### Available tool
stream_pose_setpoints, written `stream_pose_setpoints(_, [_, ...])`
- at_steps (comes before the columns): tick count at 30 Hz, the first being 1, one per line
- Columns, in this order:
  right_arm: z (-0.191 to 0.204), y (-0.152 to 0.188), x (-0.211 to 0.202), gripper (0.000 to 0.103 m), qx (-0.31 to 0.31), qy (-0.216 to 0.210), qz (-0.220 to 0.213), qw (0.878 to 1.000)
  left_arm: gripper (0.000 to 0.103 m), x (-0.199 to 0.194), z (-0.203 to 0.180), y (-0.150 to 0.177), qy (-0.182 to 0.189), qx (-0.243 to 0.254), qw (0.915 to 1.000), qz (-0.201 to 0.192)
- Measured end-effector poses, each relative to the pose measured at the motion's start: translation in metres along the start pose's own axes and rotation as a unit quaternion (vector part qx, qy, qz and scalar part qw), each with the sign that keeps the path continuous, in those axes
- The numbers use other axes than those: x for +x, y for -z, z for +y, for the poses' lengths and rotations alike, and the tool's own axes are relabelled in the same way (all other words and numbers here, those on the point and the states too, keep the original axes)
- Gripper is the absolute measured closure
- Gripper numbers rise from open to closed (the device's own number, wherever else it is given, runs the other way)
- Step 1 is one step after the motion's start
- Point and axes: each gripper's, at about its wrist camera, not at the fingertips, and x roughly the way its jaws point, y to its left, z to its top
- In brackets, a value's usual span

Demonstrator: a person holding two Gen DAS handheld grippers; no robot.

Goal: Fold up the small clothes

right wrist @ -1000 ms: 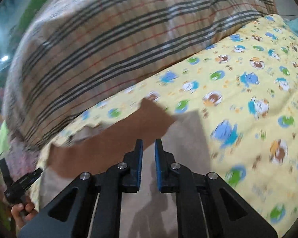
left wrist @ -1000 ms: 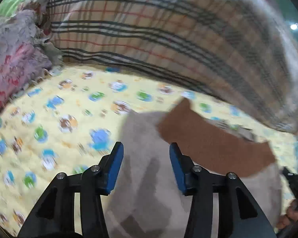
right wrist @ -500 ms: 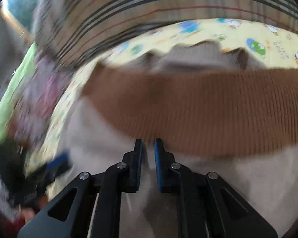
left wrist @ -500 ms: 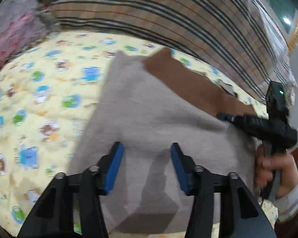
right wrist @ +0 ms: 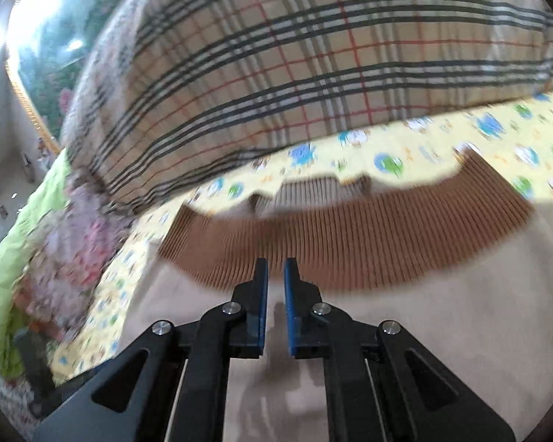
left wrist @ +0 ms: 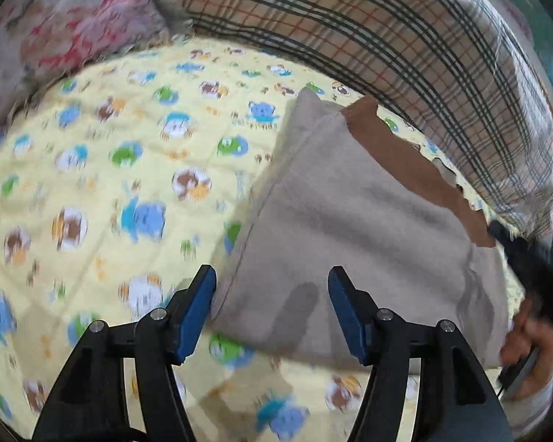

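Observation:
A small beige garment (left wrist: 350, 221) with a brown ribbed band (left wrist: 402, 162) lies on a yellow cartoon-print sheet (left wrist: 110, 184). My left gripper (left wrist: 271, 294) is open and empty, above the garment's near left edge. In the right wrist view the same garment (right wrist: 442, 331) fills the foreground, with the ribbed band (right wrist: 350, 232) across the middle. My right gripper (right wrist: 275, 276) is shut with a narrow gap and nothing between the pads, just above the beige cloth near the band. It also shows in the left wrist view at the garment's right edge, held by a hand (left wrist: 531, 335).
A large plaid pillow (left wrist: 387, 37) lies along the far side of the sheet and also shows in the right wrist view (right wrist: 295, 55). A floral quilt (left wrist: 55, 29) is bunched at the far left. A green blanket (right wrist: 14, 228) lies at the left edge.
The left gripper has drawn back and left, from over the garment's middle to its near left edge. The right gripper has pulled back a little from the ribbed band. Both jaws are unchanged.

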Motion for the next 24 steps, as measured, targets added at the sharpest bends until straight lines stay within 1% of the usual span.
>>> stream_pose_setpoints(4, [-0.009,0.038,-0.035,0.093,0.012,-0.007,0.015,1.000,0.039,-0.020,-0.003,0.019,-0.005,-0.002,1.0000,0.001])
stream_pose_setpoints(6, [-0.021,0.052,-0.046,0.093,0.019,0.006,0.025,0.999,0.039,-0.026,-0.002,0.027,0.009,-0.009,0.9999,0.009])
stream_pose_setpoints(8, [-0.037,0.068,-0.059,0.093,0.031,0.031,0.027,0.999,0.039,-0.031,-0.003,0.036,0.016,-0.013,0.9997,0.016])
stream_pose_setpoints(12, [-0.075,0.083,-0.079,0.093,0.067,0.086,0.029,0.994,0.038,-0.030,0.000,0.047,0.023,-0.027,0.9988,0.034])
stream_pose_setpoints(14, [-0.095,0.091,-0.093,0.093,0.084,0.128,0.026,0.988,0.038,-0.028,0.003,0.053,0.027,-0.042,0.9979,0.042])
stream_pose_setpoints(15, [-0.106,0.095,-0.103,0.093,0.101,0.124,0.013,0.987,0.038,-0.027,0.005,0.054,0.029,-0.045,0.9975,0.045])
stream_pose_setpoints(17, [-0.118,0.100,-0.122,0.093,0.133,0.097,-0.018,0.986,0.038,-0.025,0.007,0.059,0.029,-0.059,0.9966,0.051])
stream_pose_setpoints(18, [-0.118,0.102,-0.130,0.093,0.133,0.093,-0.033,0.986,0.037,-0.024,0.008,0.060,0.033,-0.066,0.9960,0.051])
stream_pose_setpoints(19, [-0.116,0.103,-0.136,0.093,0.130,0.089,-0.047,0.986,0.036,-0.022,0.008,0.060,0.034,-0.069,0.9957,0.051])
stream_pose_setpoints(20, [-0.113,0.106,-0.142,0.093,0.127,0.071,-0.064,0.987,0.034,-0.021,0.007,0.060,0.037,-0.074,0.9954,0.048])
stream_pose_setpoints(21, [-0.109,0.108,-0.145,0.093,0.125,0.043,-0.078,0.988,0.032,-0.020,0.007,0.059,0.040,-0.076,0.9952,0.047])
stream_pose_setpoints(24, [-0.091,0.112,-0.146,0.091,0.087,-0.010,-0.098,0.991,0.032,-0.013,0.005,0.052,0.042,-0.084,0.9946,0.044])
